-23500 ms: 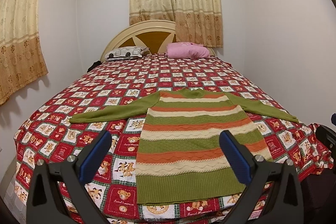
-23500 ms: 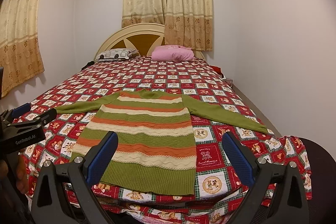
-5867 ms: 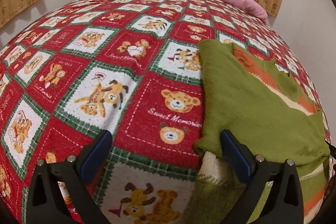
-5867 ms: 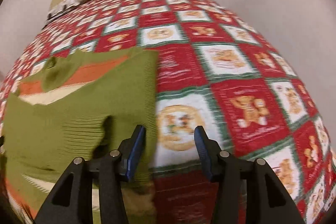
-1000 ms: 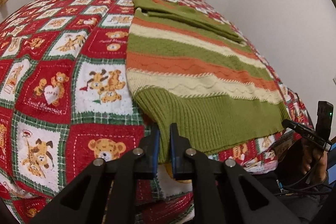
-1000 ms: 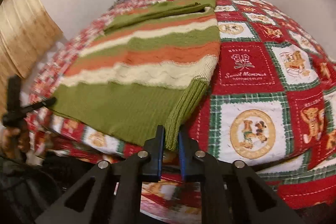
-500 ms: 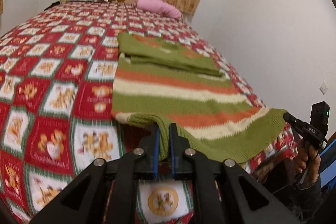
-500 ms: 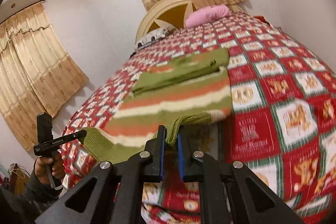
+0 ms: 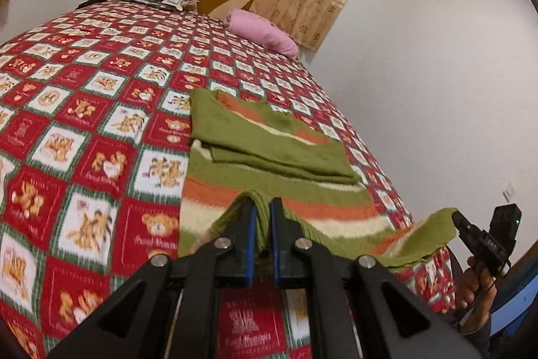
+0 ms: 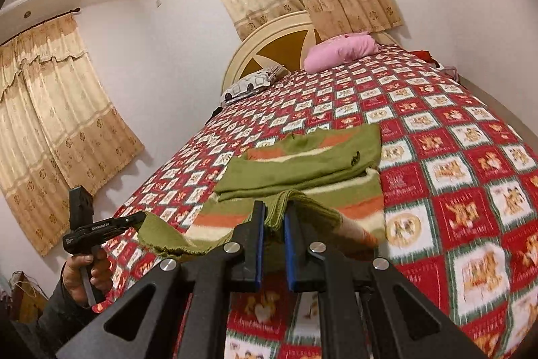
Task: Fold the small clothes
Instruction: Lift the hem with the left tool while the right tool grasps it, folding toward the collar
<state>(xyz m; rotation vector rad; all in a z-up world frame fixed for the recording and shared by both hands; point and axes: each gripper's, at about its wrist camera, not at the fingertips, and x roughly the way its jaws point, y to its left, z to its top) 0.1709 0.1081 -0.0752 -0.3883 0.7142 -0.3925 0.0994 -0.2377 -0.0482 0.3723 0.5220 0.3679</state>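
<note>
The striped sweater (image 9: 269, 190) lies on the bed (image 9: 84, 130), near its foot, with both green sleeves (image 9: 269, 153) folded across the chest and the ribbed green hem (image 9: 433, 231) lifted clear of the quilt. The left gripper (image 9: 262, 224) is clamped on one hem corner and the right gripper (image 10: 274, 217) on the other, so the hem hangs as a sagging band between them. This is a thick, soft knit, light to carry but floppy and stretchy; it will likely droop in the middle and pull out of shape if the two corners are drawn apart too hard. The ribbed corners look like the best hold, since the rib is dense and gives the pads something to bite, and the fabric looks unlikely to slip. The knit grips the quilt a little, so the lower layers should stay put while the hem travels toward the collar. The left wrist view shows the right gripper from outside, with the hand (image 9: 477, 288) that holds it and the hem corner pinched at its tip. The right wrist view gives the mirror of this, showing the left gripper's tip biting the far corner (image 10: 148, 224), and it shows a small dark mark (image 10: 354, 158) on the folded sleeve that the other view hides.
</note>
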